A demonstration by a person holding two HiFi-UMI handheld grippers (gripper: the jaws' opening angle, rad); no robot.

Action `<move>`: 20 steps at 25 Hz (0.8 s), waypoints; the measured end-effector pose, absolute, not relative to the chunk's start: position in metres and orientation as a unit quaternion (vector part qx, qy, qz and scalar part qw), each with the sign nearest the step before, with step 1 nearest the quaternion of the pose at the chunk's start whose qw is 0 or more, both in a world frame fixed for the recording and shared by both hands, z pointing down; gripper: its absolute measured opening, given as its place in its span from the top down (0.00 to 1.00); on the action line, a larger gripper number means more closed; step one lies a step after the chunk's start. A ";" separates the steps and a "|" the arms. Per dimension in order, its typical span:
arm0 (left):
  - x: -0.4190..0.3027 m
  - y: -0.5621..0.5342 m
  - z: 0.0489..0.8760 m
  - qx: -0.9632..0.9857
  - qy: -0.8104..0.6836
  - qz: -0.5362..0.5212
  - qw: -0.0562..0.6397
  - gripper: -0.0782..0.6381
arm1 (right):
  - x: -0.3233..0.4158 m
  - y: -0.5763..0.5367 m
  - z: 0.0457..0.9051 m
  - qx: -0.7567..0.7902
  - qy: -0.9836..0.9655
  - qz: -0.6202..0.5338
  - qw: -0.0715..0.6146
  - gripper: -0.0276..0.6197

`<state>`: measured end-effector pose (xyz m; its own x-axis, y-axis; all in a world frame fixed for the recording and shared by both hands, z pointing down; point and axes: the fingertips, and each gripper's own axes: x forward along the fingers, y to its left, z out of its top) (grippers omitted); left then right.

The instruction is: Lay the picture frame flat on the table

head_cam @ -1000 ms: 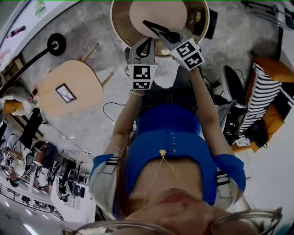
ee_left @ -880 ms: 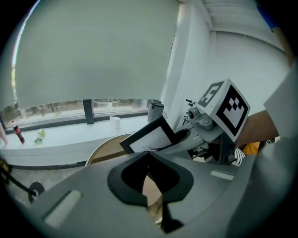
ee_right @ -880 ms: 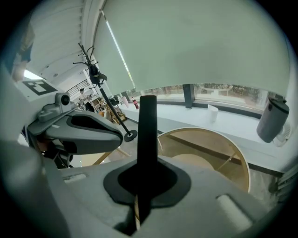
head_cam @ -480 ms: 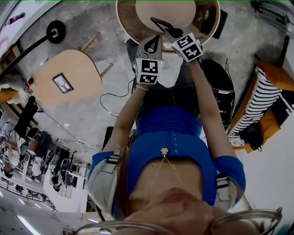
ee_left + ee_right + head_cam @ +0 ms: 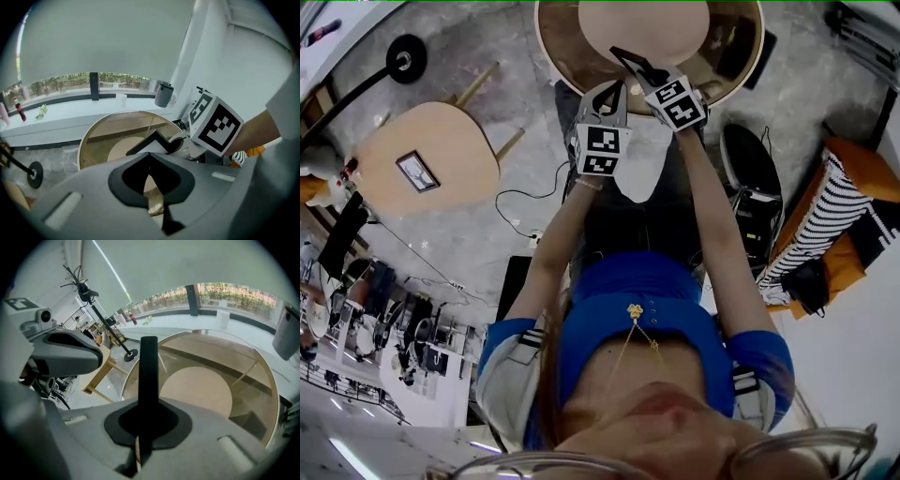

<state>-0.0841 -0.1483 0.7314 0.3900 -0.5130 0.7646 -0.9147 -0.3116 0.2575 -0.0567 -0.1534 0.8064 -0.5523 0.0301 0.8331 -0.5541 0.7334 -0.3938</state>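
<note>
A round glass table stands on a grey stone floor. The right gripper is clenched on the picture frame, whose black edge rises straight out of its jaws above the glass ahead. Just beside it, the left gripper is closed on nothing. With so narrow a pinch the frame might pivot or slip, and a corner landing first could strike the glass hard.

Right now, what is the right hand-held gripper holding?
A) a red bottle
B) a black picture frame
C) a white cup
B: the right hand-held gripper is clamped on the thin black picture frame, seen edge-on above the round glass table.
</note>
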 end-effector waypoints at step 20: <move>-0.076 -0.138 0.812 0.733 -0.470 0.309 0.382 0.90 | -0.048 -0.177 0.865 0.170 -0.826 0.337 0.418 0.93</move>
<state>-0.0756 -0.1378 0.8119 0.3663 -0.4534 0.8125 -0.9257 -0.2662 0.2688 -0.0481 -0.1765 0.8653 -0.5924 0.0010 0.8056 -0.5624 0.7155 -0.4145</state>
